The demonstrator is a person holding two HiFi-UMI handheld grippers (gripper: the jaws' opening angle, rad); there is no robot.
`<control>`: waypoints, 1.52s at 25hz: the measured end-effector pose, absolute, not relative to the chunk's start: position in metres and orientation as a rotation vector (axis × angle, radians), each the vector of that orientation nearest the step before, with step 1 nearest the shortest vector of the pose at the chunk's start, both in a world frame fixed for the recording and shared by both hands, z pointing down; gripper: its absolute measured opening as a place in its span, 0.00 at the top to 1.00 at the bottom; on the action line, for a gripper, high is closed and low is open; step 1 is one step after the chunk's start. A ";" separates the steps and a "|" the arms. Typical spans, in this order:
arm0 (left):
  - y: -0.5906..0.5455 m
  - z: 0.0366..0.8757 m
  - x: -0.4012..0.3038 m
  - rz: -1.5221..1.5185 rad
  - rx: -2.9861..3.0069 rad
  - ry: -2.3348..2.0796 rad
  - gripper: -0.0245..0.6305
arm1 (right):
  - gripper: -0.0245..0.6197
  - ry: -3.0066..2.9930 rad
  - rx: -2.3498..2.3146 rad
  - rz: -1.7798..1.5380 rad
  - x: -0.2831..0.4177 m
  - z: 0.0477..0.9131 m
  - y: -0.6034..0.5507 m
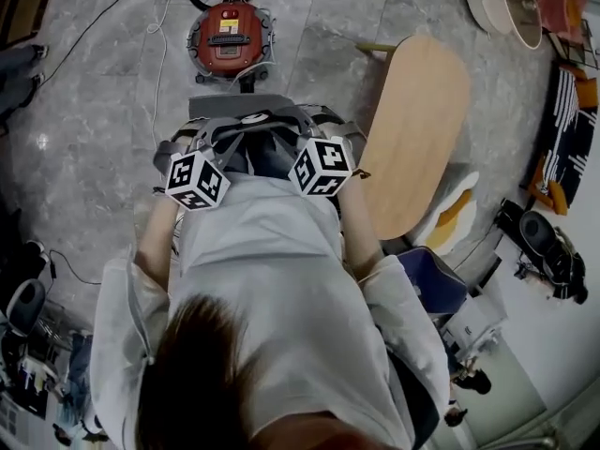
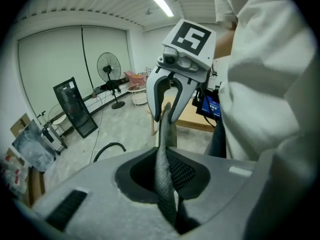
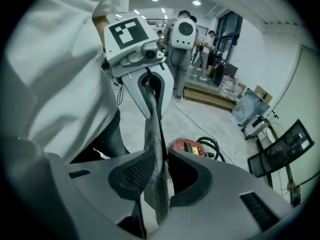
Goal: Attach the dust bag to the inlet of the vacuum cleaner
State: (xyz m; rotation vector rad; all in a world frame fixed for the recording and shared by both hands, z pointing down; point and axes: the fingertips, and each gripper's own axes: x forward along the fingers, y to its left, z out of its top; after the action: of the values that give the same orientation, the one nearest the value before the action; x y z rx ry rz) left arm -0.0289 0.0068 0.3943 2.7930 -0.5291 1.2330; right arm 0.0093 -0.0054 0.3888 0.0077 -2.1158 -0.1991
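Dust bag (image 2: pixel 162 169) held clear of red vacuum cleaner (image 1: pixel 230 37)
Left gripper (image 3: pixel 151 111) and right gripper (image 2: pixel 167 115) each pinch the fabric edge; so thin a hold may slip, dropping the bag

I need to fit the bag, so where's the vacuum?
The vacuum sits on the floor at the top of the head view, left of the table; the right gripper view shows it beyond the bag.

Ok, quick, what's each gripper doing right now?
Left gripper: closed on the gray dust bag.
Right gripper: jaws around the same dust bag; whether its pads press it cannot be told.
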 end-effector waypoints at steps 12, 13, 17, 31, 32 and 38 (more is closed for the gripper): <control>0.024 0.508 -0.023 1.254 2.653 -0.379 0.90 | 0.90 -2.021 -0.178 -0.014 0.016 0.504 0.015; 0.026 0.518 -0.020 1.254 2.644 -0.369 0.90 | 0.90 -2.015 -0.178 0.005 0.018 0.514 0.016; 0.028 0.560 -0.014 1.263 2.606 -0.361 0.90 | 0.90 -1.996 -0.167 0.075 0.024 0.557 0.018; 0.025 0.672 -0.018 1.224 2.495 -0.418 0.90 | 0.88 -2.011 -0.102 0.377 0.020 0.655 0.007; 0.021 0.674 -0.021 1.213 2.481 -0.440 0.90 | 0.88 -2.018 -0.083 0.404 0.017 0.656 0.001; 0.004 0.685 -0.051 1.213 2.412 -0.556 0.90 | 0.88 -1.997 -0.166 0.316 -0.016 0.671 -0.024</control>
State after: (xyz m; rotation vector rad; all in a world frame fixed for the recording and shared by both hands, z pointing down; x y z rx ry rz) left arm -0.0509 0.0039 0.6849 2.4122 -0.5560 1.2128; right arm -0.0161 -0.0244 0.6710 -0.1664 -1.9971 0.3156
